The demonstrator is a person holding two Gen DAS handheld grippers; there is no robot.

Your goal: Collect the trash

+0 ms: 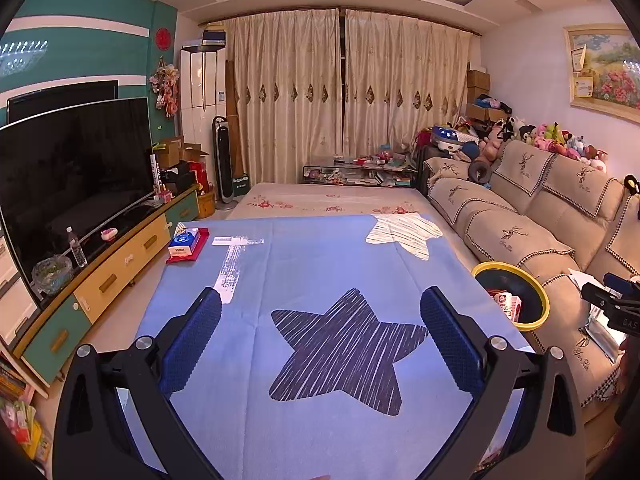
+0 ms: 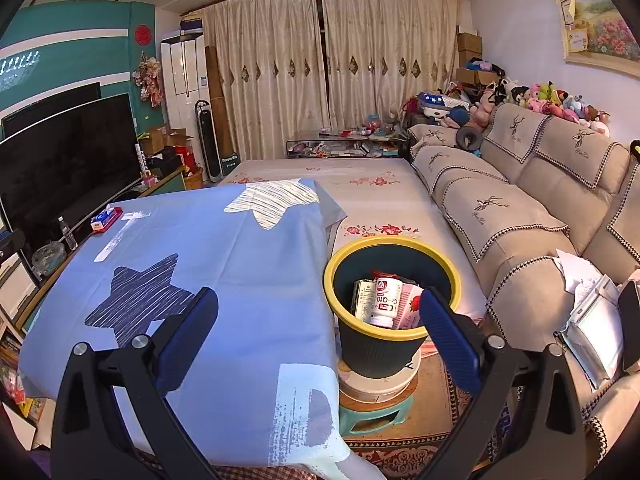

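A dark bin with a yellow rim (image 2: 344, 256) stands on a stool right of the blue-clothed table (image 2: 224, 248). In it lie a white Co-Q10 bottle (image 2: 387, 300), a pink carton (image 2: 410, 308) and a dark box (image 2: 363, 294). My right gripper (image 2: 320, 304) is open and empty, hovering just before the bin's near rim. My left gripper (image 1: 320, 308) is open and empty above the blue cloth with the dark star (image 1: 344, 344). The bin shows at the right in the left wrist view (image 1: 536, 280). A tissue pack on a red tray (image 1: 186, 242) lies at the table's far left corner.
A beige sofa (image 2: 520, 216) with papers and bags (image 2: 592, 320) runs along the right. A TV (image 1: 72, 176) on a low cabinet (image 1: 120, 264) runs along the left. A flowered bed cover (image 2: 360, 192) lies beyond the table. The right gripper's body (image 1: 616, 300) shows at the right edge.
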